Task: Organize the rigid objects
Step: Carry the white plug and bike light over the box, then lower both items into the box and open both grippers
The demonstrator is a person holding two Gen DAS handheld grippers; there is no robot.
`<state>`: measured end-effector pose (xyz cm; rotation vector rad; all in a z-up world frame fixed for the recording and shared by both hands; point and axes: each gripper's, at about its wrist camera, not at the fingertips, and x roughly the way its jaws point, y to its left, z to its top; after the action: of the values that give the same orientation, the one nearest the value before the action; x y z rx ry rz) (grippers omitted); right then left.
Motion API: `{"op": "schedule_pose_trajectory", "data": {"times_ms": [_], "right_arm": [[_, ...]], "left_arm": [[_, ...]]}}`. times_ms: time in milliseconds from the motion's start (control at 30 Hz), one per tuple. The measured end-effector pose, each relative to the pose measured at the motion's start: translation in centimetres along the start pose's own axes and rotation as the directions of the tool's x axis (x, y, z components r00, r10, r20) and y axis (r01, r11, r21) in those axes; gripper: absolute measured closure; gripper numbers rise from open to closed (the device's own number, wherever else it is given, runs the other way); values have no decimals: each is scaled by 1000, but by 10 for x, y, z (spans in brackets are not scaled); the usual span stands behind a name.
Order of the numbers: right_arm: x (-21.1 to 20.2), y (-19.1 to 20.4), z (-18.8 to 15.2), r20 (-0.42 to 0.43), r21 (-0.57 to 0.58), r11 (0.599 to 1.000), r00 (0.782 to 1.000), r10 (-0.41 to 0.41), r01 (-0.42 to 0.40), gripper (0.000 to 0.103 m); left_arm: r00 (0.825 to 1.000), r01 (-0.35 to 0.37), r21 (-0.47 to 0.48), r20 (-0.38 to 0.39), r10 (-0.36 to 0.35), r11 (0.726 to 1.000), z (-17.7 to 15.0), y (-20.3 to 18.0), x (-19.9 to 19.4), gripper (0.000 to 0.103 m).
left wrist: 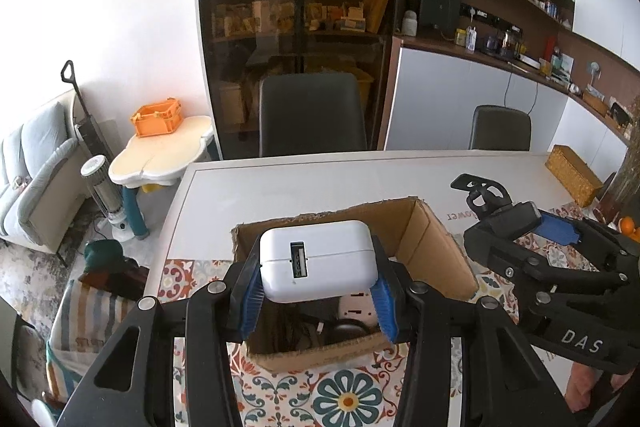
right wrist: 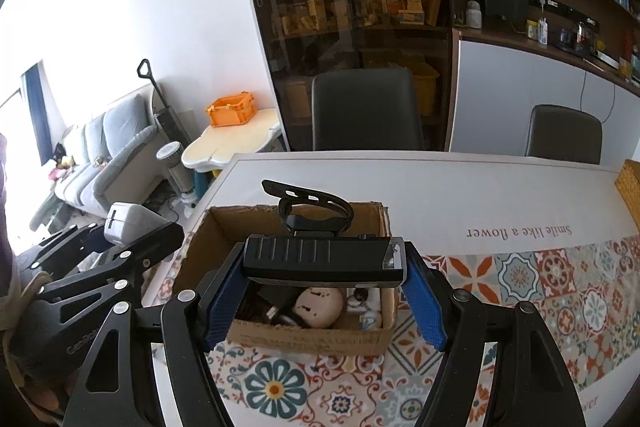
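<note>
My left gripper [left wrist: 318, 281] is shut on a white USB charger block [left wrist: 318, 261], held above the open cardboard box [left wrist: 436, 247]. My right gripper [right wrist: 324, 277] is shut on a black ribbed device [right wrist: 320, 259] with a black strap loop [right wrist: 316, 209] on its far side, also over the cardboard box [right wrist: 280, 339]. Inside the box lie a beige plug adapter [right wrist: 318, 307], dark cables and small white items. In the left wrist view the right gripper [left wrist: 560, 267] shows at the right with its black device [left wrist: 508, 219]. In the right wrist view the left gripper [right wrist: 100, 255] and the charger block [right wrist: 128, 223] appear at the left.
The box stands on a patterned floral mat [right wrist: 540, 291] on a white table [left wrist: 320, 183]. A woven box [left wrist: 572, 179] sits at the table's far right. Two dark chairs [left wrist: 312, 115] stand behind the table. Off the left edge are a small side table with an orange crate [left wrist: 157, 117] and a sofa.
</note>
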<state>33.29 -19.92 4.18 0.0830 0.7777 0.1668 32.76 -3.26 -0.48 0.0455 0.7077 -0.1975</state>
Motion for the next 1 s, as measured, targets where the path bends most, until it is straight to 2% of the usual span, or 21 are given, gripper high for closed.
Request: {"op": "schedule_pose_trajectory", "data": {"times_ms": [433,600,833,1000], "right_arm": [[33,-9,11,-70,7,1000,997,-20,20,30],[40,-5,13,-84,-7,1000,996,-24,24,30],[45,-1,14,-93,-13,1000,995,-19,18,30],[48,6,16,-100,-31,1000,995,-6,3,30]], "left_arm": [[988,18,-17,-154,-21,1000,3,3,55,57],[983,19,-39,-182,-26,999,1,8,66,55],[984,-27,-52,-177,18,998,1,18,61,37],[983,-77,-48,-171,68,996,-1,28,55,32]]}}
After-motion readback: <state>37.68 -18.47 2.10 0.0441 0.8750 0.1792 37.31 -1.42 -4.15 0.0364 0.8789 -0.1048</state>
